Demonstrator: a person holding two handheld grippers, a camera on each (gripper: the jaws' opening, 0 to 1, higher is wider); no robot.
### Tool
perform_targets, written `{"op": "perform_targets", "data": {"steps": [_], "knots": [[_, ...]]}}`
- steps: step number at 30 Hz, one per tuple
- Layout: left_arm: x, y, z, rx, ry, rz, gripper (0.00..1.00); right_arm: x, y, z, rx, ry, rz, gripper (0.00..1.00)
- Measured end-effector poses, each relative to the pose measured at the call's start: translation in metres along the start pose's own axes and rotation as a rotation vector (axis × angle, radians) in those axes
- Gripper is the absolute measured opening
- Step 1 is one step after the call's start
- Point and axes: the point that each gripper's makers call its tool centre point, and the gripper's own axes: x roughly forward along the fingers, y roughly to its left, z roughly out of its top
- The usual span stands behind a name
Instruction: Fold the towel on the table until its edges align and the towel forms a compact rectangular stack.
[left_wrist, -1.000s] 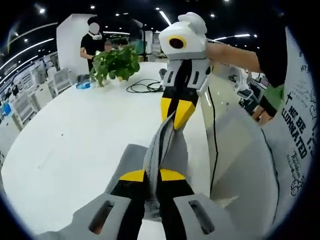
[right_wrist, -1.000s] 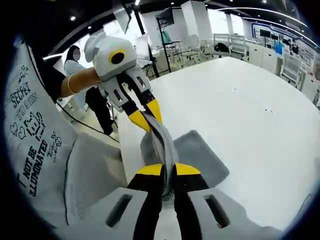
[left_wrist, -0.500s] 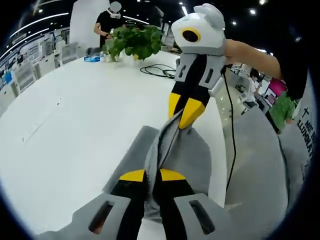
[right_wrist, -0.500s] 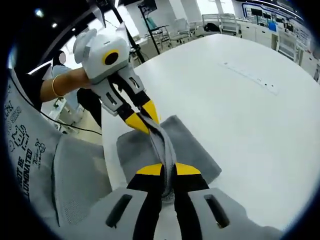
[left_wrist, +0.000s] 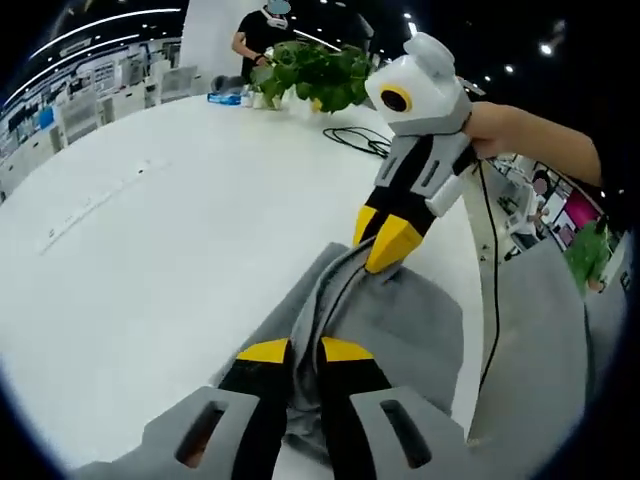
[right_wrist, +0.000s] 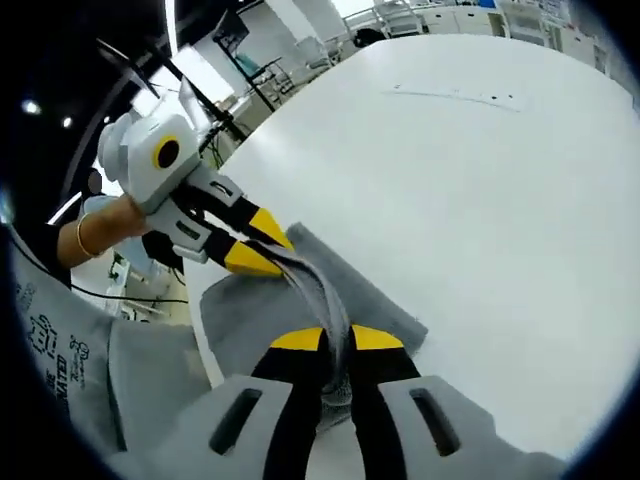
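Note:
A grey towel (left_wrist: 400, 325) lies near the edge of a white table (left_wrist: 150, 250), with one edge lifted into a taut ridge between the two grippers. My left gripper (left_wrist: 305, 350) is shut on one end of that ridge. In the left gripper view, my right gripper (left_wrist: 385, 240) comes in from the upper right, shut on the other end. In the right gripper view, the right gripper (right_wrist: 335, 340) pinches the towel (right_wrist: 250, 315), and the left gripper (right_wrist: 262, 252) holds the far end. The rest of the towel rests flat on the table (right_wrist: 480, 200).
A potted green plant (left_wrist: 315, 75), a black cable (left_wrist: 365, 140) and a small blue item (left_wrist: 225, 98) sit at the far end of the table. A person (left_wrist: 262, 30) stands behind the plant. A grey mesh chair (left_wrist: 540, 370) stands beside the table edge.
Both grippers have lowered toward the table with the towel edge still pinched between them. The views now tilt further down, and more of the towel lies flat.

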Motion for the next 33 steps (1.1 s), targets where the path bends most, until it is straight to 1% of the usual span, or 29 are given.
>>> {"op": "perform_targets", "data": {"steps": [3,8,9,10,17,19,22,24,26,28,30,32,33], "knots": [[0.004,0.005,-0.002,-0.039,-0.005,0.02,0.1,0.004,-0.006,0.001,0.024,-0.02,-0.019,0.09],[0.012,0.008,-0.008,-0.068,0.008,0.041,0.09,0.012,-0.014,0.0,0.022,-0.03,-0.068,0.1],[0.012,0.009,-0.009,-0.099,0.007,0.041,0.09,0.013,-0.015,0.0,0.021,-0.031,-0.077,0.1],[0.012,0.01,-0.008,-0.107,0.004,0.041,0.09,0.014,-0.017,0.0,0.022,-0.033,-0.082,0.11],[0.014,0.017,-0.009,-0.183,-0.014,0.038,0.11,0.013,-0.021,0.005,0.045,-0.084,-0.09,0.12],[0.011,0.016,-0.008,-0.174,-0.023,0.028,0.14,0.01,-0.019,0.005,0.022,-0.097,-0.086,0.13],[0.002,0.014,-0.006,-0.137,-0.036,0.024,0.25,0.005,-0.018,0.004,0.007,-0.114,-0.083,0.16],[-0.005,0.011,-0.006,-0.12,-0.047,0.009,0.26,0.001,-0.018,0.004,0.018,-0.131,-0.086,0.18],[-0.009,0.01,-0.007,-0.116,-0.055,0.01,0.28,-0.002,-0.019,0.004,0.021,-0.144,-0.092,0.19],[-0.013,0.011,-0.009,-0.127,-0.057,0.022,0.3,-0.007,-0.02,0.005,0.013,-0.164,-0.108,0.21],[-0.019,0.019,-0.014,-0.155,-0.072,0.071,0.32,-0.012,-0.021,0.005,0.021,-0.181,-0.121,0.24],[-0.024,0.023,-0.015,-0.182,-0.091,0.099,0.33,-0.016,-0.023,0.005,0.036,-0.203,-0.135,0.28],[-0.028,0.027,-0.017,-0.21,-0.104,0.135,0.33,-0.018,-0.023,0.004,0.036,-0.205,-0.137,0.29]]}}
